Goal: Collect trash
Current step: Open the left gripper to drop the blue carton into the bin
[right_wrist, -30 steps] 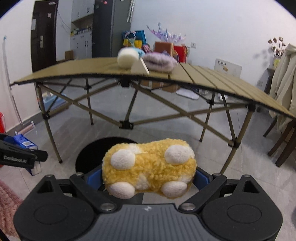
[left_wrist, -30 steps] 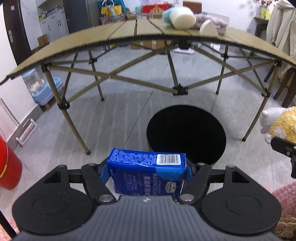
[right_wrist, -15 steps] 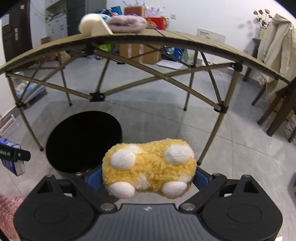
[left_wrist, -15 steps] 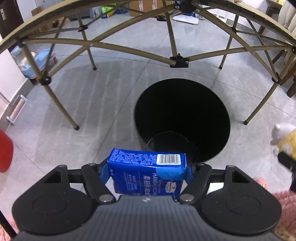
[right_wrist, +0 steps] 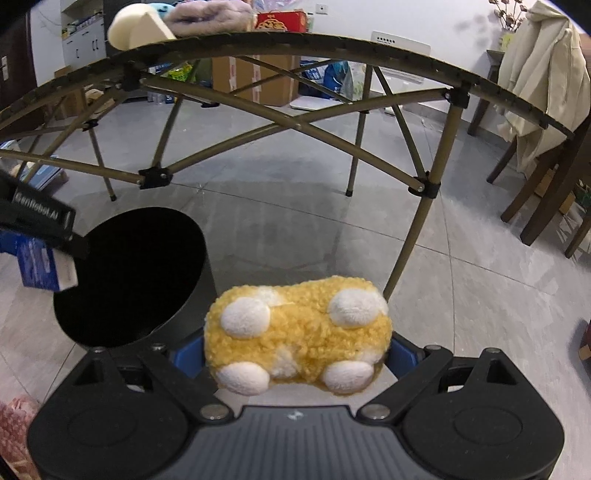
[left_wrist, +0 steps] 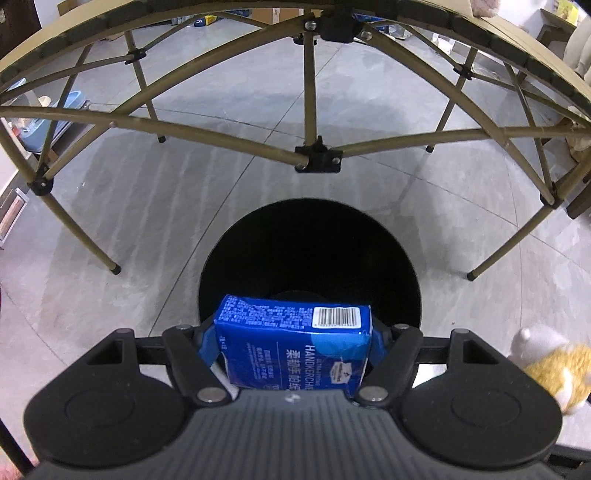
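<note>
Left gripper (left_wrist: pixel 295 343) clamps blue rectangular tissue pack (left_wrist: pixel 295 345) over near rim of black round bin (left_wrist: pixel 310 258), right gripper (right_wrist: pixel 295 343) grips yellow plush toy (right_wrist: pixel 297 332) right of bin; centre pack farther over opening before release.

1. We see a grey tiled floor (right_wrist: pixel 295 206) with faint reflections.
2. We see a folding camping table (right_wrist: pixel 332 48) on crossed tan legs.
3. We see a white wall (right_wrist: pixel 424 18) behind cardboard boxes (right_wrist: pixel 258 77).
4. We see a dark wooden chair (right_wrist: pixel 546 173) draped with a cream coat (right_wrist: pixel 543 74).
</note>
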